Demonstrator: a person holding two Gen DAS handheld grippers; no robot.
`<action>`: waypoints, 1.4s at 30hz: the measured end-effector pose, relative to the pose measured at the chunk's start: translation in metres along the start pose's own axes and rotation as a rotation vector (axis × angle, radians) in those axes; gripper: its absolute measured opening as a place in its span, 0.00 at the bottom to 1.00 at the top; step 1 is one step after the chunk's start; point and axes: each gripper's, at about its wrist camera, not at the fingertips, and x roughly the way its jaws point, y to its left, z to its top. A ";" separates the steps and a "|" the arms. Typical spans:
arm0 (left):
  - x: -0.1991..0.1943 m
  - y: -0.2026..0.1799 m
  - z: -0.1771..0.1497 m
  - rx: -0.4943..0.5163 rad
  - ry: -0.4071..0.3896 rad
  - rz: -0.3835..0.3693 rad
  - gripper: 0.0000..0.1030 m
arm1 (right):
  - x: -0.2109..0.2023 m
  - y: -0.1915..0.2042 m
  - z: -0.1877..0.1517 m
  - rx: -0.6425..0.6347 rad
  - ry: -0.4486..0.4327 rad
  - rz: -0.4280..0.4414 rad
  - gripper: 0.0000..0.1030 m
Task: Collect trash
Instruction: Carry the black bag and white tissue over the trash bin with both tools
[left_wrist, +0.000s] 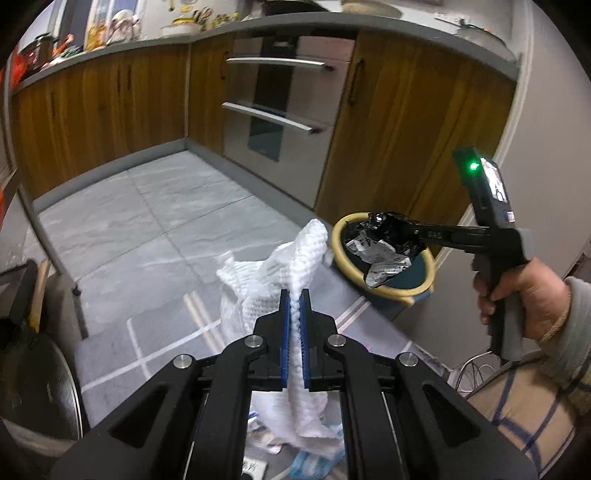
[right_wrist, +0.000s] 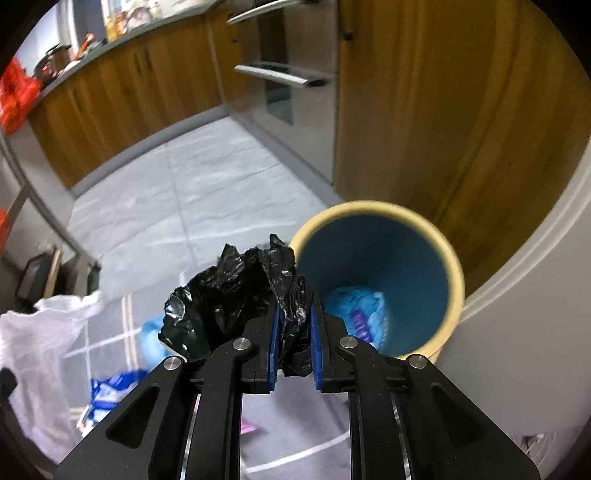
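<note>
The left hand-held gripper (left_wrist: 295, 306) is clamped on a crumpled white paper towel (left_wrist: 280, 266), the blue pads pressing the sheet between them while its loose ends stick up past the fingertips and hang below. The right hand-held gripper (right_wrist: 295, 325) is clamped on a wad of crinkled black plastic bag (right_wrist: 229, 299); in the left wrist view the same wad (left_wrist: 384, 236) shows pale printed patches on its underside and hangs over the mouth of the waste bin (left_wrist: 340, 243). That bin (right_wrist: 454, 273), blue with a cream-yellow rim, stands on the floor beside the wooden cabinet (right_wrist: 406, 110) and already holds a light blue wrapper (right_wrist: 354, 314) at its bottom. A person's hand (left_wrist: 524, 295) grips the right tool's handle. More litter lies on the grey rug (left_wrist: 155, 332): a blue and white packet (right_wrist: 107, 395) and a light blue scrap (right_wrist: 151, 332). Grey tiles (left_wrist: 147, 214) run to the oven (left_wrist: 280, 110).
</note>
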 end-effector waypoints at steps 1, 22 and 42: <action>0.004 -0.007 0.007 0.011 0.000 -0.016 0.04 | -0.003 -0.006 0.003 -0.002 -0.024 -0.023 0.15; 0.109 -0.086 0.091 0.111 0.052 -0.142 0.04 | 0.022 -0.072 0.034 0.027 -0.040 -0.117 0.15; 0.214 -0.110 0.100 0.066 0.099 -0.387 0.04 | 0.066 -0.099 0.037 0.043 0.042 -0.175 0.15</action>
